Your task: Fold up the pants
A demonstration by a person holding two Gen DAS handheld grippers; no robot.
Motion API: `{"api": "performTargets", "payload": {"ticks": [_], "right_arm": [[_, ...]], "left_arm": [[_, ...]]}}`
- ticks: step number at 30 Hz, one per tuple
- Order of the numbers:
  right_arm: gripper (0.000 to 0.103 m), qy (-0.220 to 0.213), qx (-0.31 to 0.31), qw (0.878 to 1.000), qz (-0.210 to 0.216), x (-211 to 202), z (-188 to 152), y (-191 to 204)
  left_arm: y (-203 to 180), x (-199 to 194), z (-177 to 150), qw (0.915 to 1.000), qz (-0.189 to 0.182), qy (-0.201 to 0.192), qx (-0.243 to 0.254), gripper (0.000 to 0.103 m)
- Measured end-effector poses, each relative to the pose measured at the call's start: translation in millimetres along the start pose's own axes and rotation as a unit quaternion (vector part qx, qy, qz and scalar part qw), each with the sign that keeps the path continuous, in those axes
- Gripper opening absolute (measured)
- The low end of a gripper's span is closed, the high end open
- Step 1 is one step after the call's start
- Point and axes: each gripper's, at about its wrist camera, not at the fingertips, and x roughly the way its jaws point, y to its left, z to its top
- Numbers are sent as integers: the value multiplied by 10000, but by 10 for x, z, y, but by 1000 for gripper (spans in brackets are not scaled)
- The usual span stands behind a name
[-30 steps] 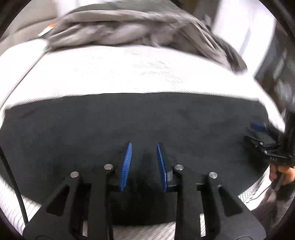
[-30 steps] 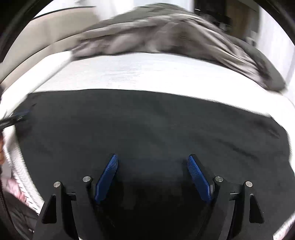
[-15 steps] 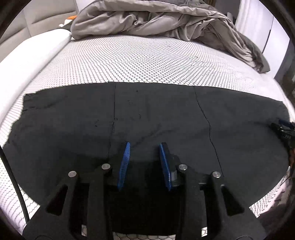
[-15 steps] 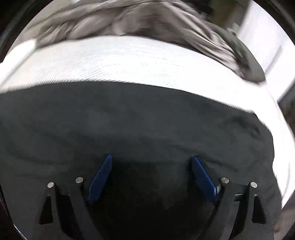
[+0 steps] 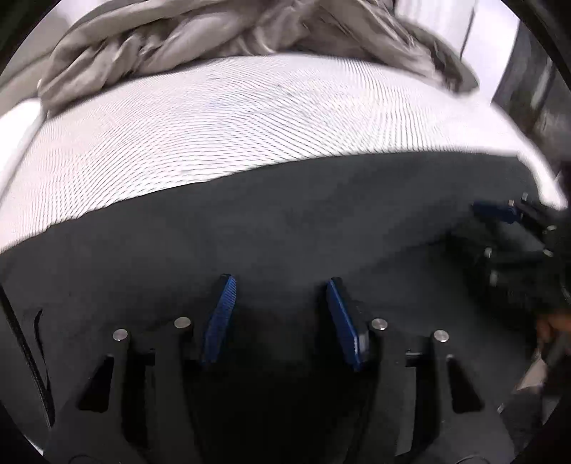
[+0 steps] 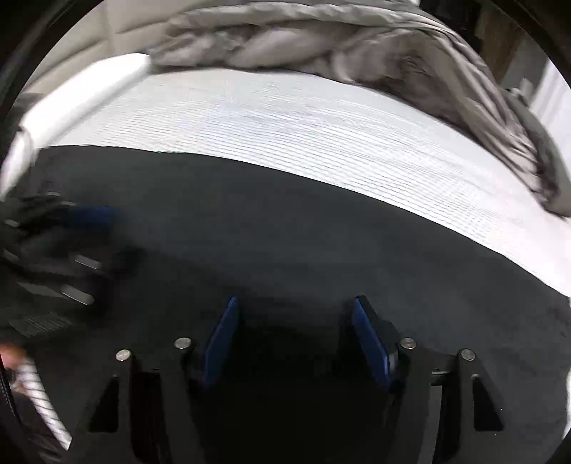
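The black pants [image 5: 285,221] lie spread flat across the near part of a white mattress; they also fill the lower half of the right wrist view [image 6: 285,242]. My left gripper [image 5: 280,282] is open and empty, just above the pants. My right gripper [image 6: 296,303] is open and empty above the pants. The right gripper shows at the right edge of the left wrist view [image 5: 506,228]. The left gripper shows blurred at the left edge of the right wrist view [image 6: 67,239].
The white textured mattress [image 5: 232,117] stretches behind the pants. A crumpled grey duvet [image 5: 249,32] is heaped at the far side, and shows in the right wrist view [image 6: 357,43]. A pale headboard [image 6: 96,32] stands at the far left.
Both grippers have moved closer together over the pants. The left jaws have opened wider; the right jaws have narrowed somewhat but stay open.
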Motion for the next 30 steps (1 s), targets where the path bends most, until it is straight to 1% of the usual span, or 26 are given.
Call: {"api": "performTargets", "payload": {"ticks": [1, 2, 4, 5, 6, 8, 9, 11, 12, 13, 14, 16, 18, 19, 20, 22, 24, 25, 26, 27, 28, 29, 30], "right_arm": [[70, 45, 110, 9998, -175, 9, -41, -126], [73, 109, 272, 9989, -359, 19, -90, -291], [75, 143, 667, 9959, -597, -15, -220, -651], [76, 155, 767, 9948, -653, -34, -262, -750], [76, 146, 868, 9937, -701, -58, -315, -860], [76, 92, 1003, 9913, -849, -129, -424, -984], [76, 25, 1043, 9916, -764, -165, -456, -1000], [75, -91, 1060, 9928, -542, -245, -487, -964], [75, -139, 1043, 9932, -493, -277, -469, -913], [75, -181, 1039, 9935, -440, -303, -454, -856], [75, -240, 1015, 9940, -339, -329, -411, -780], [75, -346, 948, 9948, -114, -333, -217, -652], [75, -400, 794, 9960, 121, -318, -79, -442], [75, -396, 710, 9965, 176, -275, -32, -370], [75, -372, 613, 9972, 227, -240, 20, -265], [75, -289, 505, 9979, 286, -112, 88, -209], [75, -84, 398, 9990, 189, 37, 104, -182], [75, -6, 299, 9995, 81, 76, 78, -165], [76, -1, 222, 9998, 5, 81, 61, -190], [76, -10, 203, 9998, -74, 64, 30, -214], [77, -1, 239, 9996, -140, 42, -7, -258], [78, 7, 256, 9995, -172, 30, -37, -286], [78, 9, 283, 9994, -217, 11, -78, -328]], "left_arm": [[194, -42, -75, 9991, 400, -3, -110, 52], [398, -88, -185, 9983, 521, -71, -242, 52], [724, -189, -305, 9975, 339, -168, -589, 52], [839, -258, -356, 9970, 183, -235, -715, 52], [896, -289, -373, 9966, 127, -263, -776, 52], [917, -366, -378, 9951, 383, -376, -827, 52], [906, -387, -374, 9950, 385, -385, -838, 52], [811, -437, -313, 9945, 234, -428, -924, 52], [696, -465, -254, 9940, 58, -523, -955, 52], [648, -469, -204, 9943, -25, -551, -918, 53], [525, -439, -116, 9957, -94, -513, -771, 54], [223, -325, 31, 9988, 99, -346, -328, 54], [16, -159, 173, 9992, 234, -290, -104, 56], [-79, -15, 250, 9996, 191, -198, -34, 60], [-151, 124, 312, 9998, 168, -72, -22, 60], [-135, 393, 369, 9995, 218, 214, -61, 60], [16, 391, 351, 9998, -62, 73, -162, 54], [144, 342, 354, 9998, -33, 64, -195, 50], [276, 294, 334, 9989, 436, 18, -189, 50], [462, 245, 281, 9938, 1090, -55, -187, 50], [625, 214, 233, 9891, 1448, -82, -250, 56], [835, 164, 172, 9867, 1562, -109, -433, 62], [1045, 100, 101, 9861, 1500, -116, -709, 63]]}}
